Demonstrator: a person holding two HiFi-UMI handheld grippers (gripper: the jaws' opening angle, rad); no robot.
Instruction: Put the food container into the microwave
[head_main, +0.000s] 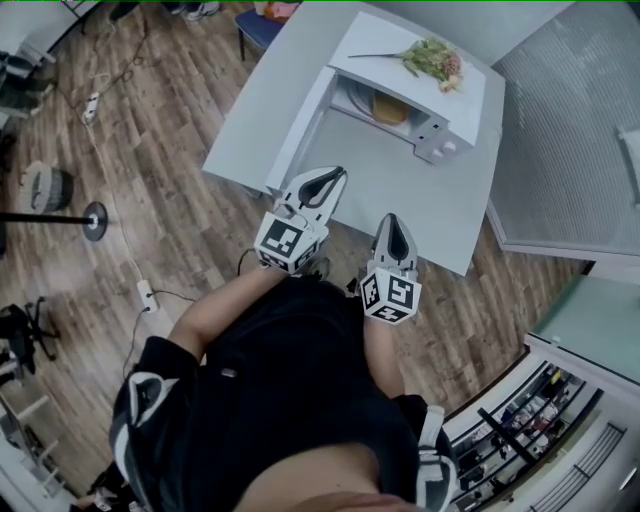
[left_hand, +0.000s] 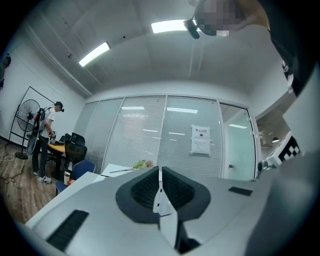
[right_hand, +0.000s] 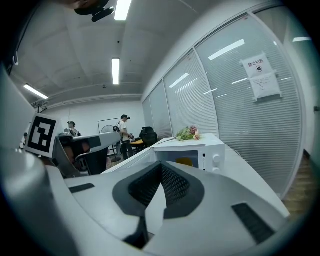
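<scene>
A white microwave (head_main: 440, 105) stands at the far end of the grey table (head_main: 400, 190), its door (head_main: 298, 130) swung open to the left. A yellow food container (head_main: 390, 108) sits inside the cavity; the right gripper view also shows this container (right_hand: 184, 161) inside the microwave (right_hand: 210, 150). My left gripper (head_main: 335, 178) is shut and empty over the table's near edge, short of the door. Close to my body, my right gripper (head_main: 393, 222) is shut and empty too. The left gripper (left_hand: 160, 186) points above the table; the right gripper (right_hand: 160, 175) points at the microwave.
A bunch of flowers (head_main: 432, 58) lies on top of the microwave. A glass partition (right_hand: 235, 100) runs along the table's right side. A blue chair (head_main: 258, 28) stands beyond the table. A fan stand (head_main: 92, 220) and a power strip (head_main: 146, 295) are on the wooden floor at left.
</scene>
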